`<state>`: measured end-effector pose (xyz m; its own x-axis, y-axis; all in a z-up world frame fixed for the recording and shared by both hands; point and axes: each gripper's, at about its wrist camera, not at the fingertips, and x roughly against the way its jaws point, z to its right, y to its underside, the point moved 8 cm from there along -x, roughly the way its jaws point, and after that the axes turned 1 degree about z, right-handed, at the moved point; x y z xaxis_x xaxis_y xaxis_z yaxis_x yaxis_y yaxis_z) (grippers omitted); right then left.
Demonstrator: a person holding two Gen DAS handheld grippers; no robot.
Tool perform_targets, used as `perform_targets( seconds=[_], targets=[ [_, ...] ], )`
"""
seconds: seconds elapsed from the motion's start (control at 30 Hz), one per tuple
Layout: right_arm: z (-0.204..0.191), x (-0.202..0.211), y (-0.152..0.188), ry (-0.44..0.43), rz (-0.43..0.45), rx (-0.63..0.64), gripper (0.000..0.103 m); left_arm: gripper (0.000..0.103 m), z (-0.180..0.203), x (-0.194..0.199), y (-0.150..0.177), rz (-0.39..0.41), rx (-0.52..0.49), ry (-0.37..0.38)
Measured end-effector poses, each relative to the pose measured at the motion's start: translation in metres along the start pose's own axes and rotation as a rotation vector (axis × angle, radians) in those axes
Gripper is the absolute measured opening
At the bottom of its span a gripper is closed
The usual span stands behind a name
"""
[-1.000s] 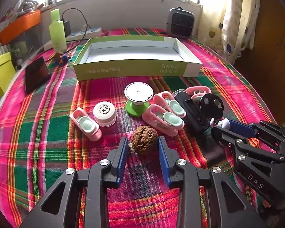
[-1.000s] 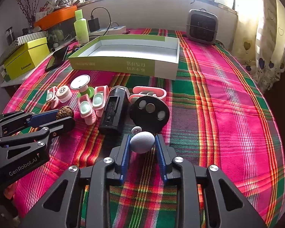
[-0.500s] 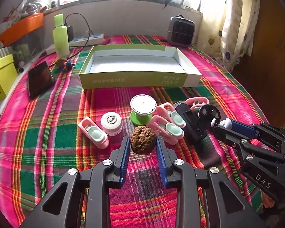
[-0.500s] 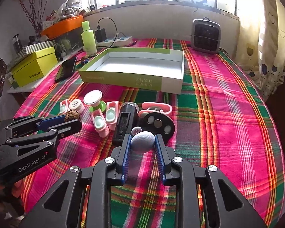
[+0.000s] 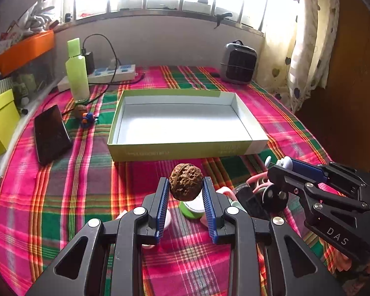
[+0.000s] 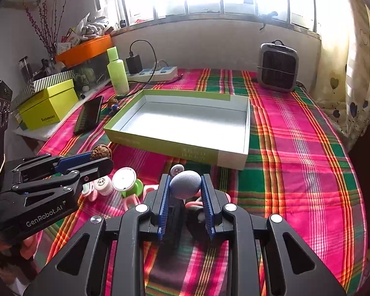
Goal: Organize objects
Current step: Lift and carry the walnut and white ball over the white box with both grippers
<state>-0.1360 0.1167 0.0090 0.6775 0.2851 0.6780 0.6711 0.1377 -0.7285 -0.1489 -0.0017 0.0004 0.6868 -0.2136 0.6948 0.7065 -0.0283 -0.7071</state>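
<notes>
Walnut (image 5: 185, 185) sits clamped in the left gripper (image 5: 185, 192), lifted above the plaid tablecloth (image 5: 61, 185), just short of the empty green box (image 5: 182, 125). Beside it, the right gripper (image 6: 185, 192) pinches a grey egg-shaped object (image 6: 185, 184). Nothing is boxed yet. Other small items (image 6: 125, 182) wait below, mostly hidden behind both grippers.

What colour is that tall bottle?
Light green bottle, clearest in the right wrist view.

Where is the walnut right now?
The walnut is pinched between the left gripper's blue fingers, lifted above the tablecloth, just in front of the empty green box.
</notes>
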Motion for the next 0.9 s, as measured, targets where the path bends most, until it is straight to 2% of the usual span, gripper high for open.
perform_targets(
  seconds=[0.4,0.5,0.9],
  targets=[
    [0.01,-0.05,-0.039,-0.009,-0.039,-0.007,0.026,0.026,-0.019,-0.042,-0.048,-0.011,0.004,-0.016],
    [0.014,-0.065,-0.048,-0.001,-0.053,-0.004,0.026,0.026,-0.026,-0.055,-0.057,-0.026,-0.004,-0.04],
    [0.02,-0.11,-0.061,0.015,-0.115,0.002,0.026,0.026,-0.039,-0.093,-0.066,-0.078,-0.009,-0.06]
  ],
)
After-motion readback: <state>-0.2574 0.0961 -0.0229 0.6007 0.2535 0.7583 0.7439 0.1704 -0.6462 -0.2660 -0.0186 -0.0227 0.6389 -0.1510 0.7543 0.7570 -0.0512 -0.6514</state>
